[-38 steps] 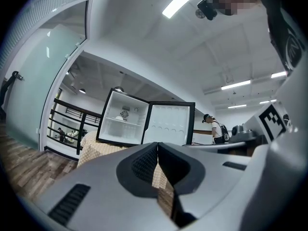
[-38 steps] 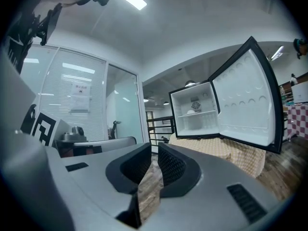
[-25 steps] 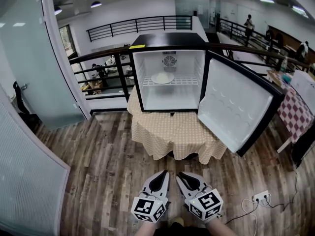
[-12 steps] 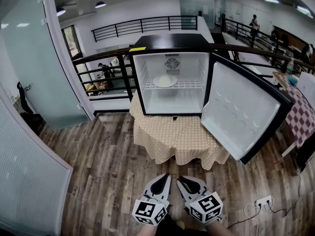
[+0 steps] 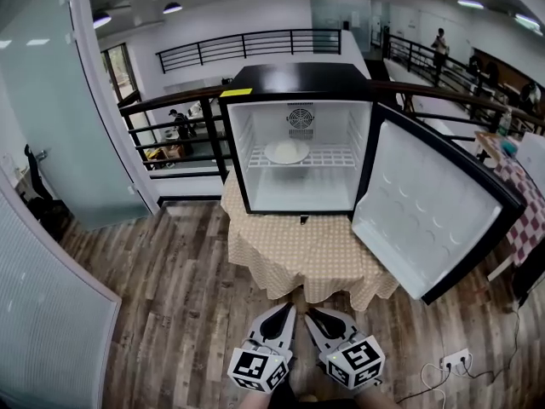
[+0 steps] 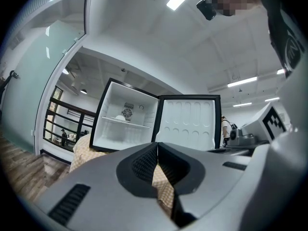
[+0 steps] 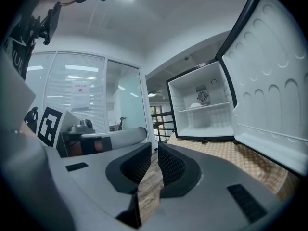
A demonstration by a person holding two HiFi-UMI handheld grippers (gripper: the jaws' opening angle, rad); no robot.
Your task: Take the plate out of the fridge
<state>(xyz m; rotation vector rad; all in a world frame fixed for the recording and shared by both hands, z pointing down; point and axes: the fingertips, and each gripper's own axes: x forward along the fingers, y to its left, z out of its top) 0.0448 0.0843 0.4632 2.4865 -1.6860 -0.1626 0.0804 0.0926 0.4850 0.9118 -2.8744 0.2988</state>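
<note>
The plate [image 5: 286, 151] lies on the shelf [image 5: 330, 157] of the open fridge [image 5: 294, 75], left of middle. The fridge stands on a clothed table [image 5: 298, 250], its door [image 5: 434, 216] swung out to the right. Near the person, well apart from the table, the left gripper [image 5: 283, 308] has its jaws together, empty; the right gripper [image 5: 312, 312] shows only a thin slit, empty

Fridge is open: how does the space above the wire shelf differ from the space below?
Above the wire shelf sits the white plate; below it I see nothing stored. Above, the back wall carries a fan grille; below, it is plain. Both are white-walled.
</note>
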